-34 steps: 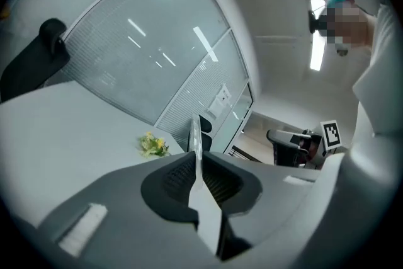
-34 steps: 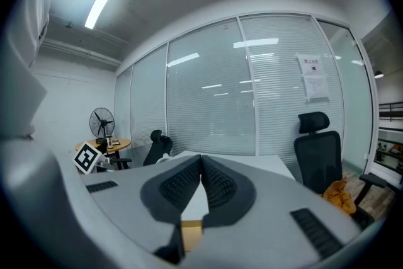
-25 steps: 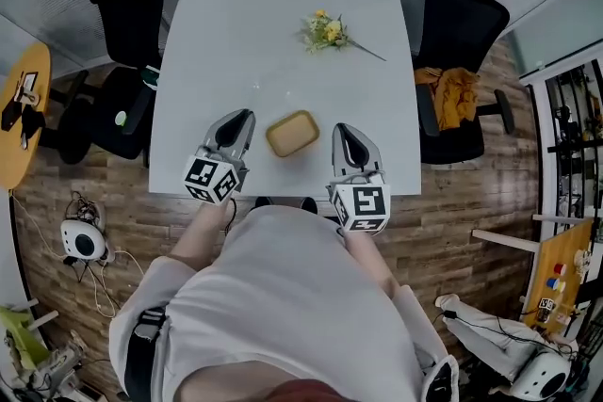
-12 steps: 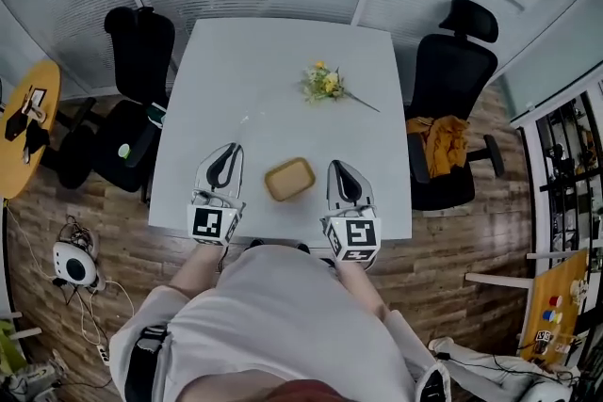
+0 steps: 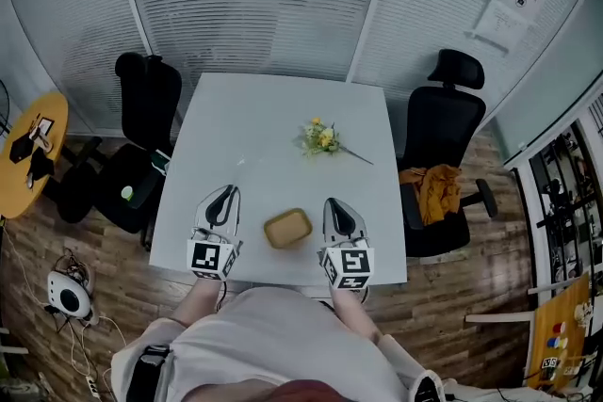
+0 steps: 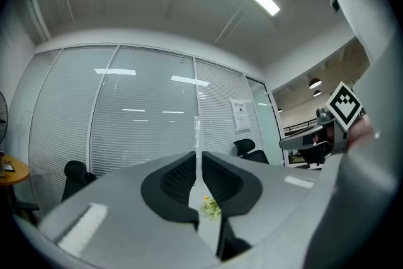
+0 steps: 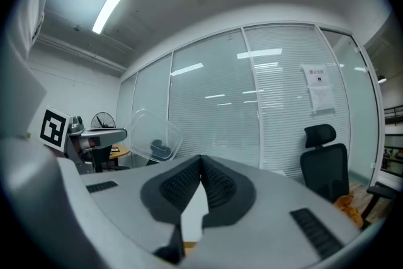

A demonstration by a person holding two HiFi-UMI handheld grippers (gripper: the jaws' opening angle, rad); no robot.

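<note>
Left hand-held gripper (image 6: 196, 157) grasps a clear plastic container (image 7: 148, 134) (by its thin edge); right hand-held gripper (image 7: 200, 162) clenched, near the tan box (image 5: 287, 228) on the table (image 5: 273, 122).

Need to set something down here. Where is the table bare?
The far half of the table, behind the flowers, is bare, and so is the left strip between the flowers and the table's left edge. The near edge is crowded: the tan container lies between the left gripper, shut on a clear lid, and the right gripper.
</note>
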